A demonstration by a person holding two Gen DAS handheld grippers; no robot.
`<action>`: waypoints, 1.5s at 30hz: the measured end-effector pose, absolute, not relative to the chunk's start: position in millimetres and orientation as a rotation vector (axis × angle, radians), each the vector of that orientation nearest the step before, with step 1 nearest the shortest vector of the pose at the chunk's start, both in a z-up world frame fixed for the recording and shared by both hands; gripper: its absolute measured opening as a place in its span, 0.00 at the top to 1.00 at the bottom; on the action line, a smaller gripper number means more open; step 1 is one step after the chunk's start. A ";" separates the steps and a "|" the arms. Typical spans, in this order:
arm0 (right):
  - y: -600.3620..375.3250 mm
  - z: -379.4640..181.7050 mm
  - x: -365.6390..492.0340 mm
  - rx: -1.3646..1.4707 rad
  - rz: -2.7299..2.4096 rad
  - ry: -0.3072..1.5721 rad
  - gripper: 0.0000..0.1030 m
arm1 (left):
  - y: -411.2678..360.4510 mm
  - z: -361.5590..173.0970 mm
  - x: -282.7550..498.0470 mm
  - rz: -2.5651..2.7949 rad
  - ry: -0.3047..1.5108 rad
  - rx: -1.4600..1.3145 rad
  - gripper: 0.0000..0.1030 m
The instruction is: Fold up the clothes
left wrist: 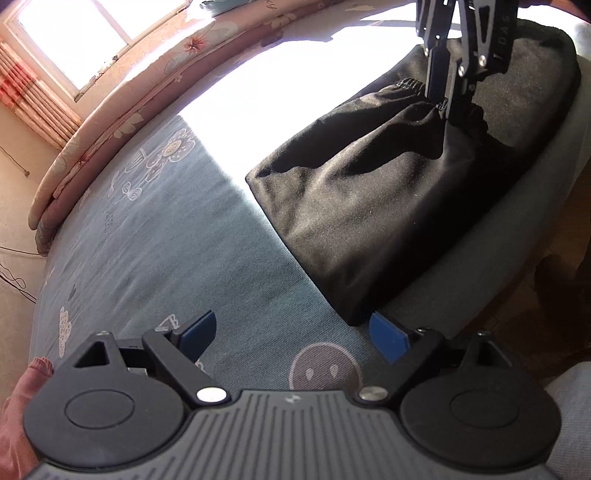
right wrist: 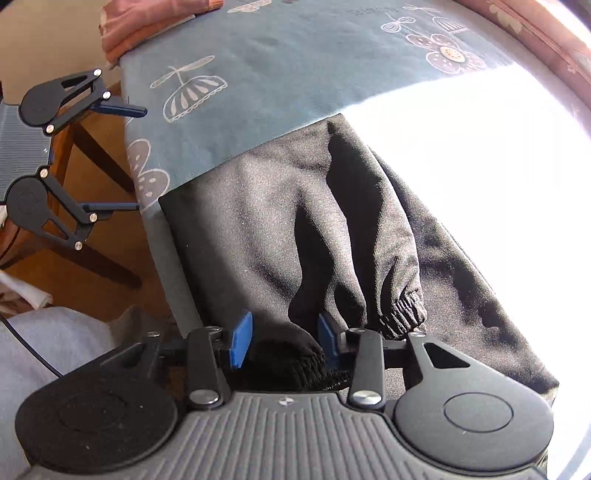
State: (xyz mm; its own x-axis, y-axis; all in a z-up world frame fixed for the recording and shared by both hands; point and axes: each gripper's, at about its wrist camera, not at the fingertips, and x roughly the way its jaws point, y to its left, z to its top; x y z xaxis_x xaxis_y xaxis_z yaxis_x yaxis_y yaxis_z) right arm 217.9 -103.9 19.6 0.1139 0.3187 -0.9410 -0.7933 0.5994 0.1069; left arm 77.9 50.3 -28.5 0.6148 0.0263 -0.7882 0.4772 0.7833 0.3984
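Note:
Black trousers (left wrist: 369, 206) (right wrist: 251, 229) lie folded on a blue-grey patterned bed sheet (left wrist: 155, 236) (right wrist: 258, 74). My right gripper (right wrist: 284, 341) (left wrist: 448, 105) points down at the leg ends, with one elastic cuff (right wrist: 299, 363) bunched between its blue pads (right wrist: 240, 343) and the cloth tented up toward it. The second cuff (right wrist: 402, 312) lies just right of it. My left gripper (left wrist: 291, 339) (right wrist: 140, 158) stands wide open with nothing in it, hovering near the fold's near corner (left wrist: 354, 317) by the bed's edge.
A rolled floral quilt (left wrist: 122, 107) runs along the far side of the bed under a window (left wrist: 74, 33). A pink cloth (right wrist: 147, 26) sits at one bed corner. Wooden chair legs (right wrist: 96, 155) stand on the floor beside the bed. Bright sunlight washes out part of the sheet.

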 end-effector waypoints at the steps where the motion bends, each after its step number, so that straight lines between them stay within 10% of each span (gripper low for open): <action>1: -106.9 15.7 219.1 -0.471 0.842 1.209 0.60 | 52.1 -22.2 83.1 -0.287 0.899 0.596 0.12; 14: -161.2 22.6 184.0 -0.324 0.683 1.179 0.62 | -7.2 -18.1 244.8 -0.638 1.055 -0.369 0.13; 45: -244.8 -2.3 167.1 -0.130 0.339 1.346 0.52 | -91.1 -68.0 202.0 -0.752 1.264 -0.160 0.12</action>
